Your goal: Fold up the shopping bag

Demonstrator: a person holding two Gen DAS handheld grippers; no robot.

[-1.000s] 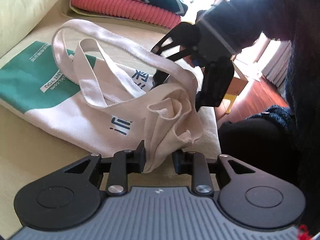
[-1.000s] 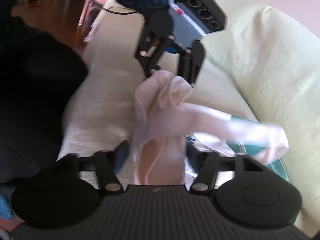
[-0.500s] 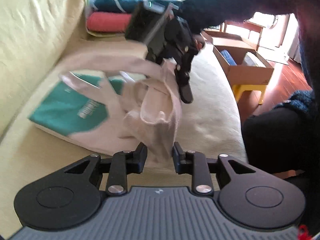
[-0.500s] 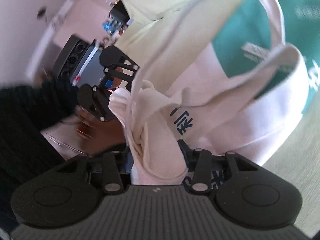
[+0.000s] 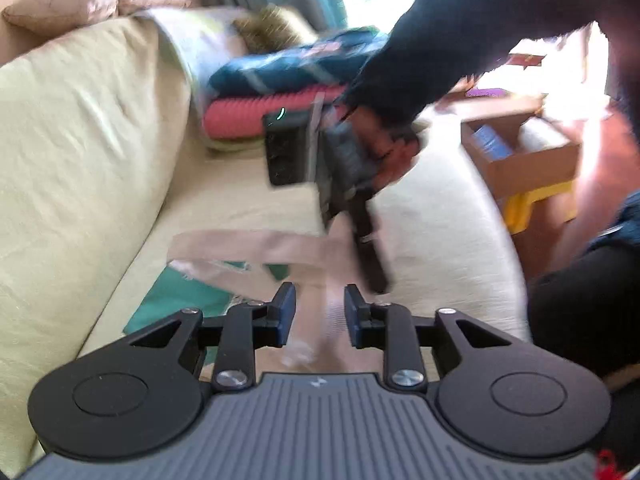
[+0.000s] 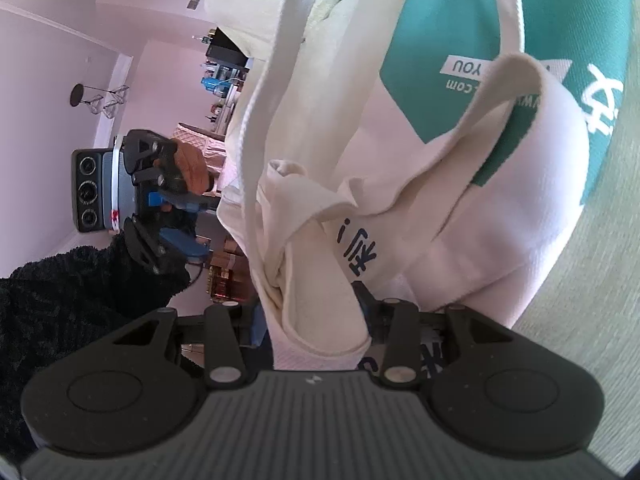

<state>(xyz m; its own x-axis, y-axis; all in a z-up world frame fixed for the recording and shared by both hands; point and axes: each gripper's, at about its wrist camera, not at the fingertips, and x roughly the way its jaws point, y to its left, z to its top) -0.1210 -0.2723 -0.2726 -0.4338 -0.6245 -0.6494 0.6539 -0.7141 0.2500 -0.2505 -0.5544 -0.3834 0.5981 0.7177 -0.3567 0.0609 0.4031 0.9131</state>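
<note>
Left wrist view first: the left hand-held gripper has a bunch of cream cloth between its jaws, and those jaws are closing on it right now, though blur hides whether the pads press on it yet. That cloth belongs to the shopping bag, cream with a teal panel, whose lower part lies on the yellow-green sofa while its top edge hangs lifted between the two tools. Just ahead, the right hand-held gripper points down at the same cloth, held by a hand in a dark sleeve.

Over to the right wrist view, rolled on its side: the right tool is clamped on a thick fold of the bag's rim, cloth filling the gap from pad to pad. The long handles loop loose across the teal print, untucked.

Reading this as the gathering step: both top corners taken up, no fold laid yet. Next move, I'd say, calls for drawing the two grips apart to pull the rim taut, then laying it down over the body, with those handles kept inside the fold. Folded blankets sit well clear at the sofa's far end.
</note>
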